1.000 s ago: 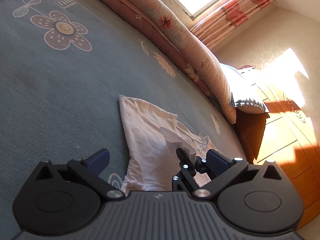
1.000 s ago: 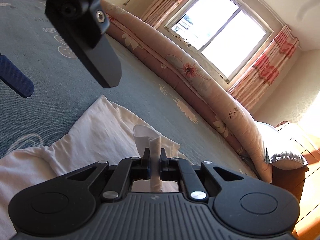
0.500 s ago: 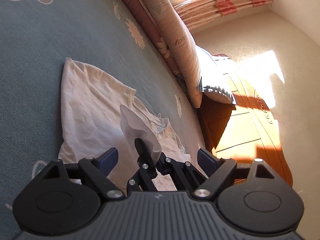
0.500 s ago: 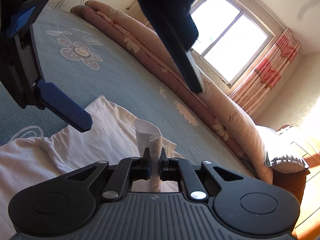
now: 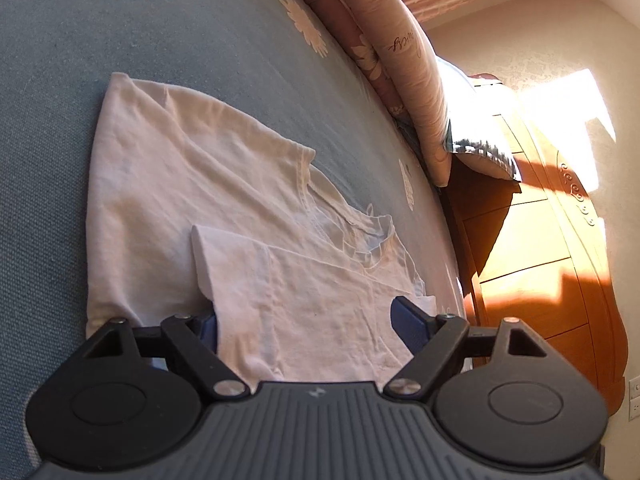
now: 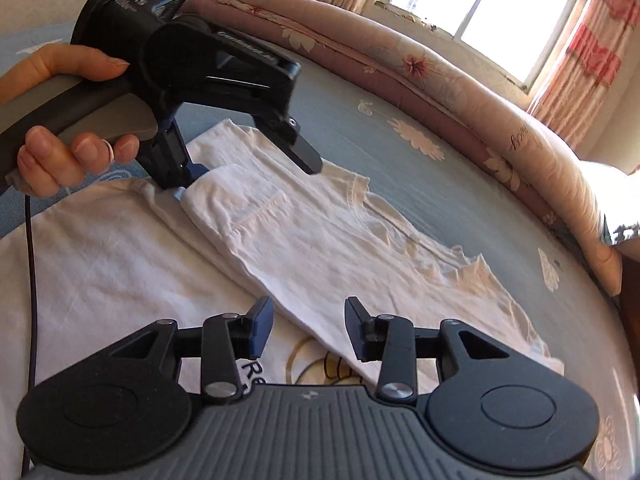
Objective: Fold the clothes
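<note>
We see a white T-shirt spread on the blue flowered bed, one side folded in over its middle. Our right claw hangs just above the folded edge, jaws parted and empty. Our left claw, held by a hand, also stands wide open, straddling the folded sleeve and gripping nothing.
</note>
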{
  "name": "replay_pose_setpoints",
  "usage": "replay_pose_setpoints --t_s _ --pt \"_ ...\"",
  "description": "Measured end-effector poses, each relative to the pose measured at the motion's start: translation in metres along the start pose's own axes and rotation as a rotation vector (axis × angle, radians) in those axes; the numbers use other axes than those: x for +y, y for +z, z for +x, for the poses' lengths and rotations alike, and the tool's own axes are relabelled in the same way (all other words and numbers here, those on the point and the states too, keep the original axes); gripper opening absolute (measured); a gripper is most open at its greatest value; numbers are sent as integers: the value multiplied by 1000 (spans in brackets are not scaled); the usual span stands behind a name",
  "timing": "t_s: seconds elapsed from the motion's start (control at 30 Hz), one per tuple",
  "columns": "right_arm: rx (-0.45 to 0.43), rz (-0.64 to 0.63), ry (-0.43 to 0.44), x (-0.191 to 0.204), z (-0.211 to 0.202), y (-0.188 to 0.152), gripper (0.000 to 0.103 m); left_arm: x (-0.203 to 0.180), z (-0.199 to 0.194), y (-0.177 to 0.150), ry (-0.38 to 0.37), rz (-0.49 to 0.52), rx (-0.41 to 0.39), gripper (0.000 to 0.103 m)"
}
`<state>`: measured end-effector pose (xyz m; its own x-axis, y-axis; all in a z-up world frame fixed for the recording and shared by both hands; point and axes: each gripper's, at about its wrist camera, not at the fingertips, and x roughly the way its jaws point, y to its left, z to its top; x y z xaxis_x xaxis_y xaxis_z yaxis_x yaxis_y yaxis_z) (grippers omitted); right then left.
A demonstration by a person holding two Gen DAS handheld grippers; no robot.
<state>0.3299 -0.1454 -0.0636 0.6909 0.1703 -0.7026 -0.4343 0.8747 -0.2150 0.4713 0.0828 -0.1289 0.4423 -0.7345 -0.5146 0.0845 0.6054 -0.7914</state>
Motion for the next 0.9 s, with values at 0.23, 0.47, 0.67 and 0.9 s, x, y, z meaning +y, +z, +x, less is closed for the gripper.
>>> replay_pose_setpoints --t_s 0.23,0.47,0.67,0.9 --pt "35 380 156 -77 -16 -63 59 -13 3 -4 141 83 -19 52" --pt "-119 490 226 -102 -28 -121 64 -24 2 -3 297 105 -16 8" --pt "-162 348 138 -95 -40 -121 66 -62 -2 -5 346 210 -62 6" --pt "-158 449 144 -115 -35 -129 66 -93 -28 3 304 283 -160 6"
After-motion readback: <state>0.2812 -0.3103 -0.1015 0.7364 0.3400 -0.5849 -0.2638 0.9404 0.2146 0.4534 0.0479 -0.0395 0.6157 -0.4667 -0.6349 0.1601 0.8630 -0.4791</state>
